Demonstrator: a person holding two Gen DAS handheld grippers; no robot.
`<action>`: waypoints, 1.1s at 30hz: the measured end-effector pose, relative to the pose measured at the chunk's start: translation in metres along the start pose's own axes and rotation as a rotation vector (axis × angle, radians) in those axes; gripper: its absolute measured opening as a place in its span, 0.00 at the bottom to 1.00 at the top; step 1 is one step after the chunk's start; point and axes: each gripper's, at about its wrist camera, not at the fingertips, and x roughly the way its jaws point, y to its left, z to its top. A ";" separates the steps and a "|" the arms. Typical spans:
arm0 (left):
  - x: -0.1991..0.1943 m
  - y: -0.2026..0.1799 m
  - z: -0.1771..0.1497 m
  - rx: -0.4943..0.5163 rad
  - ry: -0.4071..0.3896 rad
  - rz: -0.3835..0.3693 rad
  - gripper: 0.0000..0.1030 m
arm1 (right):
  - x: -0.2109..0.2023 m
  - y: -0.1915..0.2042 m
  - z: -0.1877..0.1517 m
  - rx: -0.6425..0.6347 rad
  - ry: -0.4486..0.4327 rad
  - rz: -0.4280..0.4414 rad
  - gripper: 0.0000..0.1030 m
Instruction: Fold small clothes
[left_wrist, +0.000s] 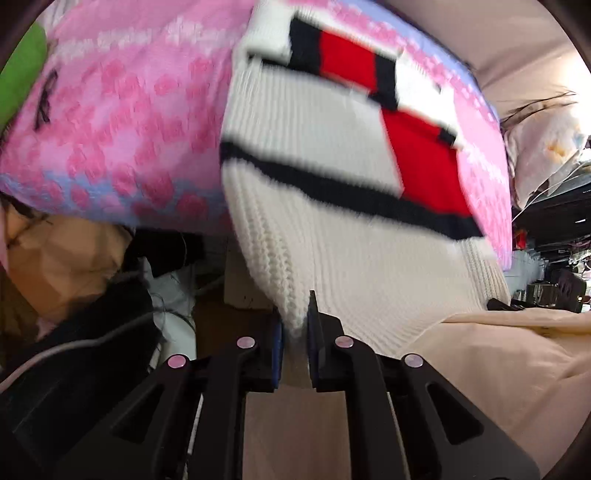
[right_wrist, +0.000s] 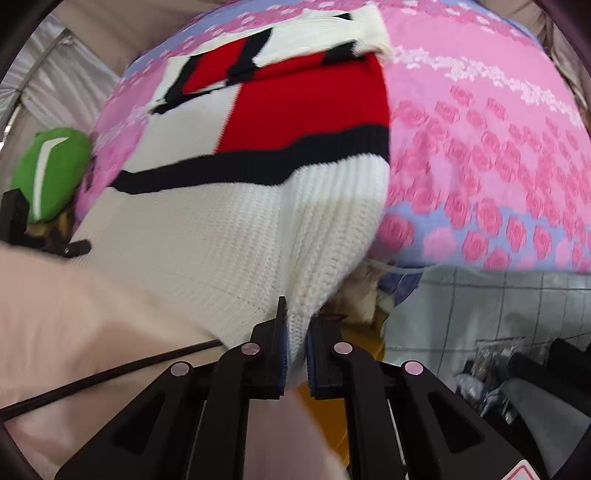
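Both grippers, left (left_wrist: 295, 325) and right (right_wrist: 296, 332), clamp the near hem corners of a white ribbed knit sweater with red and navy blocks (left_wrist: 332, 177), lying on a pink floral bedspread (left_wrist: 122, 110). The first fold appears underway; next, carry the hem far toward the collar.

Setting: a home bedroom, indicated by a pink rose-print bedsheet (right_wrist: 480, 147), a tiled floor (right_wrist: 480, 306) and piled household clutter (left_wrist: 546, 229).
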 end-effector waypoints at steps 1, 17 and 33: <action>-0.007 -0.006 0.012 -0.002 -0.045 -0.004 0.09 | -0.011 0.003 0.005 -0.003 -0.024 0.017 0.07; 0.040 -0.004 0.250 -0.168 -0.515 0.253 0.63 | -0.004 -0.028 0.248 0.195 -0.648 -0.125 0.49; 0.095 -0.002 0.299 -0.102 -0.352 0.180 0.06 | 0.081 -0.040 0.311 0.164 -0.433 -0.141 0.08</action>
